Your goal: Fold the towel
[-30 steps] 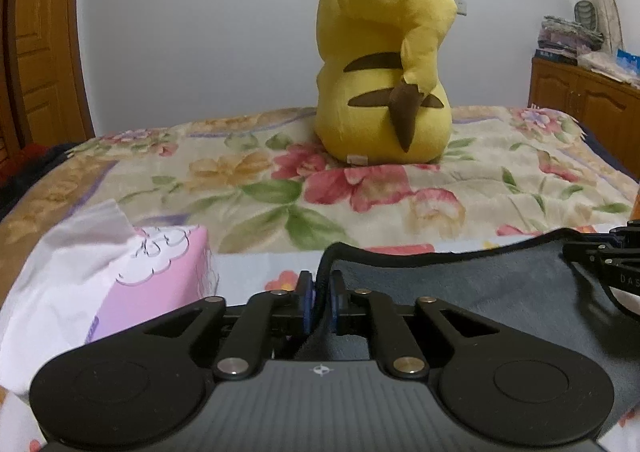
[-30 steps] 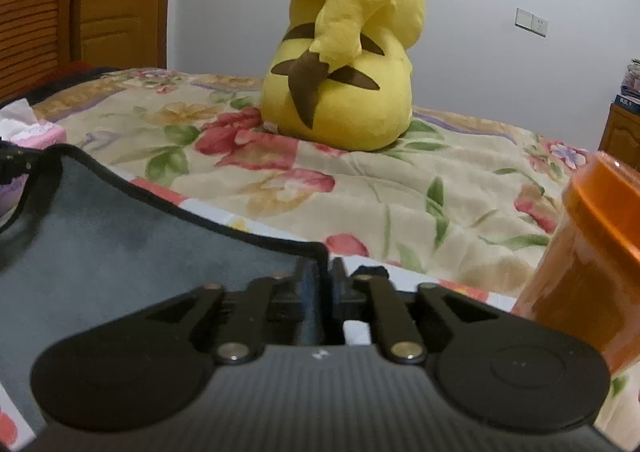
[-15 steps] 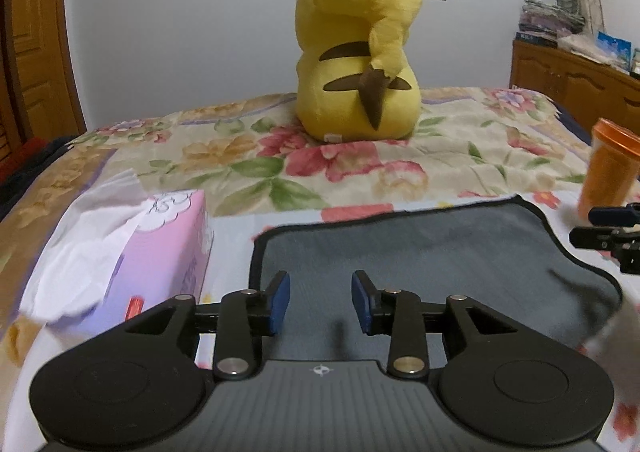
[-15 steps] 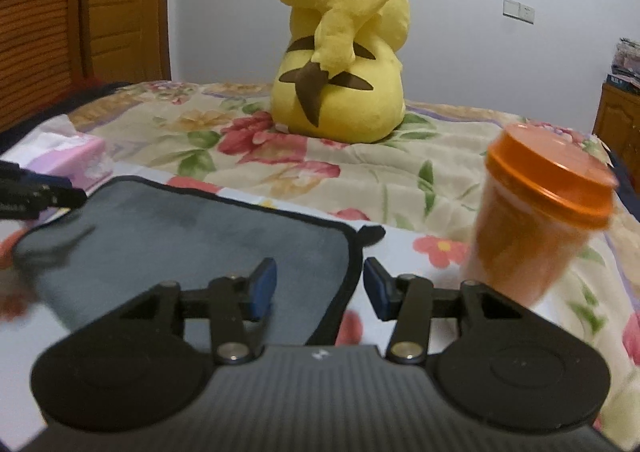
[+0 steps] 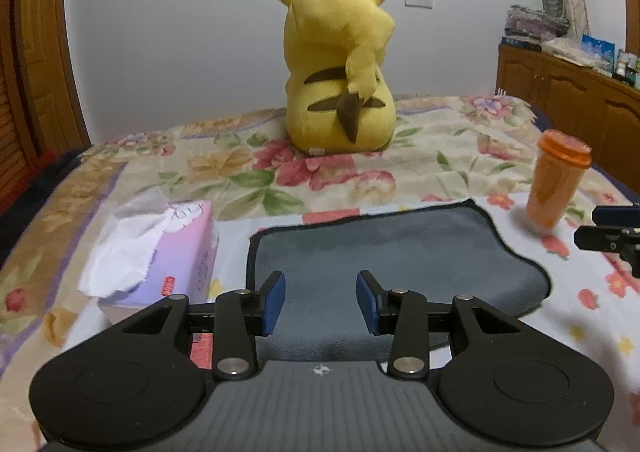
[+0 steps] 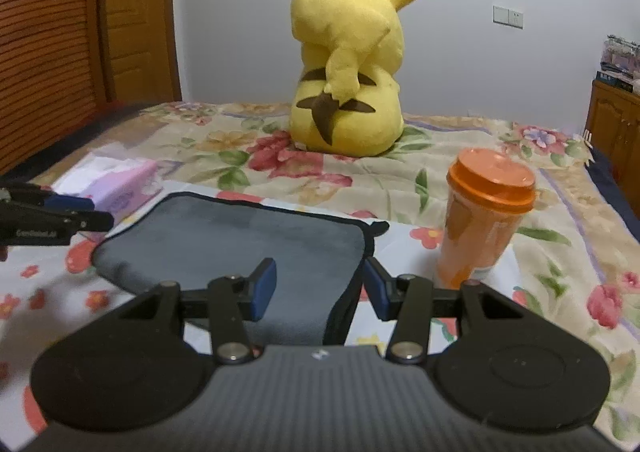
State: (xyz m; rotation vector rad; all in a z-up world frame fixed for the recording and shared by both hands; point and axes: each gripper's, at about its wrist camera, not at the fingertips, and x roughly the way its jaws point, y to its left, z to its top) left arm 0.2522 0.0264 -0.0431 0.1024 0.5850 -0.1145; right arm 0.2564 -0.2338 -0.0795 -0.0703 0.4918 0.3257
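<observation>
A grey towel (image 5: 384, 248) with a black edge lies folded flat on the flowered bedspread; it also shows in the right wrist view (image 6: 240, 248). My left gripper (image 5: 320, 302) is open and empty, above the towel's near left part. My right gripper (image 6: 318, 286) is open and empty, over the towel's near right edge. The right gripper's tips (image 5: 612, 236) show at the right of the left wrist view. The left gripper's tips (image 6: 60, 218) show at the left of the right wrist view.
A pink tissue box (image 5: 160, 252) sits left of the towel. An orange lidded cup (image 6: 480, 220) stands right of it. A yellow plush toy (image 5: 340, 64) sits behind on the bed. A wooden door is at left, a cabinet (image 5: 568, 92) at right.
Both grippers let go of the towel's corners, opened and pulled back. The towel now lies flat, folded on the bed.
</observation>
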